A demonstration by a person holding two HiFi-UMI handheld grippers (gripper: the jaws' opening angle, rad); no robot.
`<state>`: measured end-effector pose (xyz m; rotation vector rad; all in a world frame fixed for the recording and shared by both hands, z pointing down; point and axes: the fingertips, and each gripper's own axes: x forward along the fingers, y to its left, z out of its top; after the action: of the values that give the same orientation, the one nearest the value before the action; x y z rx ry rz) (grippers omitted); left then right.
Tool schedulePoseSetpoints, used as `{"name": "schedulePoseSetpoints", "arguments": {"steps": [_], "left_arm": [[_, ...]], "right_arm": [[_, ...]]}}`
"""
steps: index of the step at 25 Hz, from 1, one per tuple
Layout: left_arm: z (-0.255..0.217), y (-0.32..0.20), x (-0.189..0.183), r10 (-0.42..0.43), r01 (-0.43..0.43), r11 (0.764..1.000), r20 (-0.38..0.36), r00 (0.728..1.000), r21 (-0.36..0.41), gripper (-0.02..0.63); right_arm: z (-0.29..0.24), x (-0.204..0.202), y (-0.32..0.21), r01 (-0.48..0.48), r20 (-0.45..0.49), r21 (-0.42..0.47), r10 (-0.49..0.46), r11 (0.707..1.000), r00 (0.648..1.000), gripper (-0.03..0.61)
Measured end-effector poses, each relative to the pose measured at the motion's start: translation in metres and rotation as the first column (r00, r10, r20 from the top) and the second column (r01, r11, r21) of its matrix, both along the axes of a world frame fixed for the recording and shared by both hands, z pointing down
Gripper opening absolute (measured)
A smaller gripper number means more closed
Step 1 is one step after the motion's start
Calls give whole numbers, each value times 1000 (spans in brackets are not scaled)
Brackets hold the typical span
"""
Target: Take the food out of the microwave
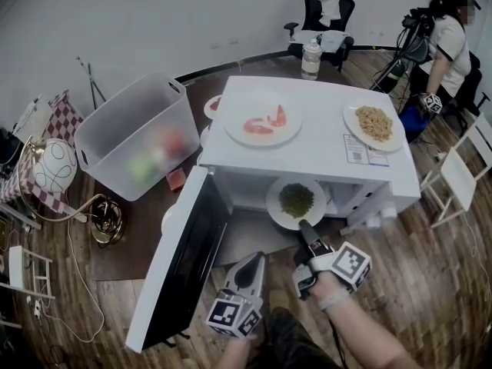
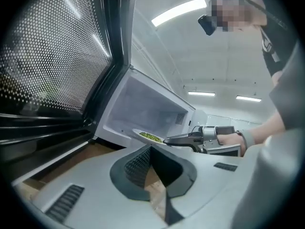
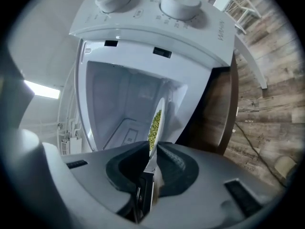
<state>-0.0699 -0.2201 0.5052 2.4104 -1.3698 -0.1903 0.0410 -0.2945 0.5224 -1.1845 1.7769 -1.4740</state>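
Note:
A white microwave (image 1: pixel 323 156) stands with its door (image 1: pixel 181 260) swung wide to the left. In its opening sits a white plate of green peas (image 1: pixel 296 201). My right gripper (image 1: pixel 305 226) reaches level to the plate's near rim and is shut on it. In the right gripper view the plate (image 3: pixel 156 123) appears edge-on, its rim pinched between the pads, gripper (image 3: pixel 151 163). My left gripper (image 1: pixel 252 266) hangs lower left of the opening, shut and empty. The left gripper view shows the plate (image 2: pixel 151 137), the right gripper (image 2: pixel 167 140) and the door (image 2: pixel 52 66).
On top of the microwave lie a plate of shrimp (image 1: pixel 264 121) and a plate of noodles (image 1: pixel 374 123). A clear plastic bin (image 1: pixel 138 133) stands to the left. A bottle (image 1: pixel 310 58), an office chair (image 1: pixel 327 14) and a person (image 1: pixel 450 44) are behind.

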Motion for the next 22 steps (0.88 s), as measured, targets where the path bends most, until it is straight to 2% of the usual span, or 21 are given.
{"name": "schedulePoseSetpoints", "arguments": {"steps": [6, 8, 13, 14, 15, 22], "left_arm": [[0, -1, 3, 8, -8, 1000, 1, 1000, -3, 2], [0, -2, 3, 9, -9, 1000, 1, 1000, -1, 2], [5, -1, 3, 21, -21, 1000, 10, 1000, 7, 2], [7, 0, 3, 25, -25, 1000, 13, 1000, 10, 2], [8, 0, 4, 28, -28, 1000, 13, 1000, 11, 2], [11, -1, 4, 24, -24, 1000, 10, 1000, -3, 2]], "right_arm": [[4, -1, 2, 0, 27, -18, 1, 1000, 1000, 49], [5, 0, 1, -3, 33, -19, 4, 1000, 999, 72], [5, -2, -6, -13, 78, -12, 14, 1000, 997, 77], [5, -2, -7, -14, 86, -12, 15, 1000, 996, 117], [5, -2, -8, -17, 92, -14, 18, 1000, 996, 129], [10, -1, -18, -37, 140, -27, 41, 999, 989, 129]]}}
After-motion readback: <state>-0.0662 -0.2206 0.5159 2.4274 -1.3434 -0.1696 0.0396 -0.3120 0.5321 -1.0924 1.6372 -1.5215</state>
